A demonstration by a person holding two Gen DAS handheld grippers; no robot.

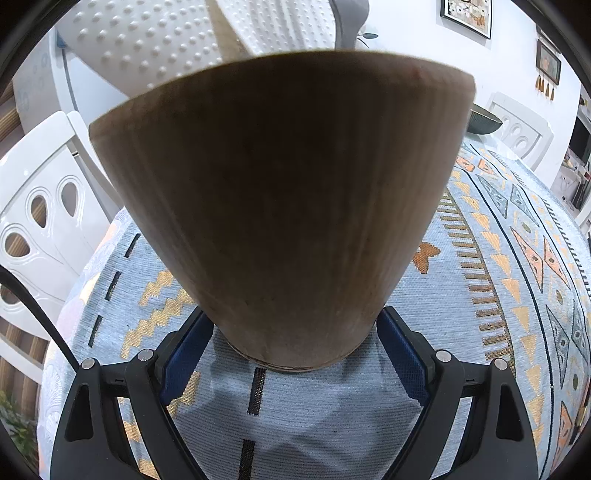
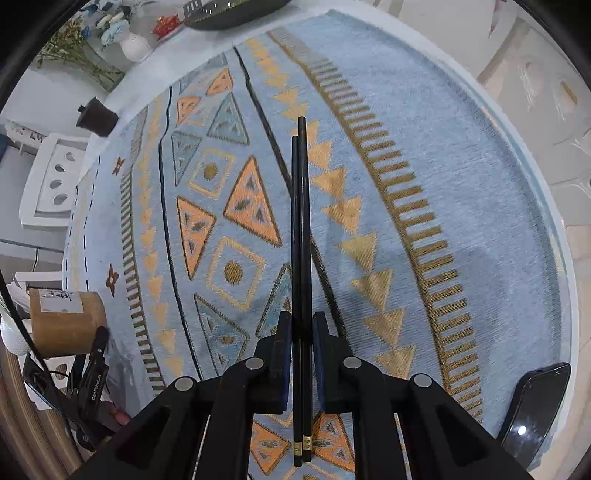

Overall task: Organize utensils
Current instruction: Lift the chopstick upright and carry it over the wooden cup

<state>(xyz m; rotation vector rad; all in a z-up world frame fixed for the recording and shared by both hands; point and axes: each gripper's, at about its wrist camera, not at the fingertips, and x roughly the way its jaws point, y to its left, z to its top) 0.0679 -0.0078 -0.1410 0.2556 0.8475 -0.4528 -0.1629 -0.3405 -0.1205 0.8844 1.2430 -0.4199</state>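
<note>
We are working over a table covered by a pale blue woven cloth [image 2: 424, 122] patterned with orange and gold triangles, diamonds and dashed bands. In the right wrist view the cloth is stretching away with a broad bare area to the right and far side, where its edge is meeting pale floor tiles. A dark phone [image 2: 532, 406] is lying at the near right edge, a dark bowl [image 2: 236, 11] is sitting at the far edge, and a white vase of flowers [image 2: 135, 46] is standing far left beside a small dark pot [image 2: 96, 117]. The right gripper [image 2: 302, 332] is clamping a pair of black chopsticks [image 2: 301, 229], which are running lengthwise between its pads and pointing out over the middle of the cloth, seemingly above it rather than touching it. At the near left the wooden utensil holder [image 2: 66, 321] is standing on the cloth. In the left wrist view that holder [image 1: 280, 206] is filling the frame, and the left gripper [image 1: 295, 343] is pressing its blue pads against the holder's base from both sides. White chairs [image 1: 48, 229] are crowding the left edge, another white chair [image 1: 517, 125] is standing at the far right, and framed pictures [image 1: 467, 16] are hanging on the far wall.
</note>
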